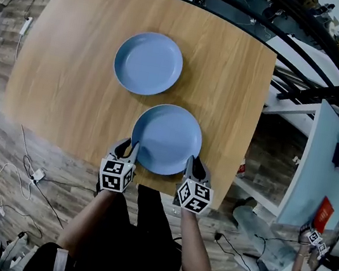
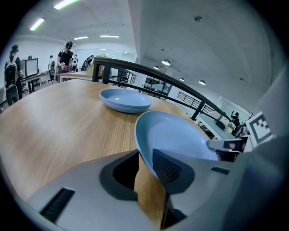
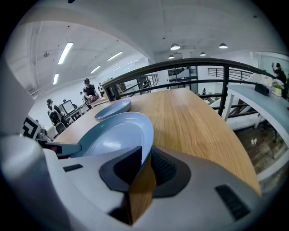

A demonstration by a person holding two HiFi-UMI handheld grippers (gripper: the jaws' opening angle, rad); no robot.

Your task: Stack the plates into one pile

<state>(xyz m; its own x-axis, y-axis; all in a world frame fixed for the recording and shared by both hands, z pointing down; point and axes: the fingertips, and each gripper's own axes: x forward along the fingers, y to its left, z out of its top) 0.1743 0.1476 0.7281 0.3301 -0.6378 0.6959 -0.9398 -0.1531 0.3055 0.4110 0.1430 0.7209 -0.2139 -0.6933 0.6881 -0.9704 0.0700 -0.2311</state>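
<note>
Two blue plates lie on the wooden table [image 1: 69, 83]. The far plate [image 1: 148, 64] [image 2: 125, 99] [image 3: 113, 109] sits alone near the table's middle. The near plate [image 1: 167, 139] [image 2: 176, 135] [image 3: 117, 135] is at the front edge, between both grippers. My left gripper [image 1: 127, 150] [image 2: 146, 164] has the plate's left near rim between its jaws, and the pads meet the rim. On the opposite side, my right gripper [image 1: 195, 165] [image 3: 145, 164] is shut on the right near rim in the same way. The near plate looks slightly tilted in both gripper views.
A black railing [image 1: 299, 50] runs past the table's far and right sides. A pale blue table [image 1: 319, 163] stands lower right. Cables [image 1: 23, 165] lie on the wood floor to the left. People stand in the background [image 2: 65, 54].
</note>
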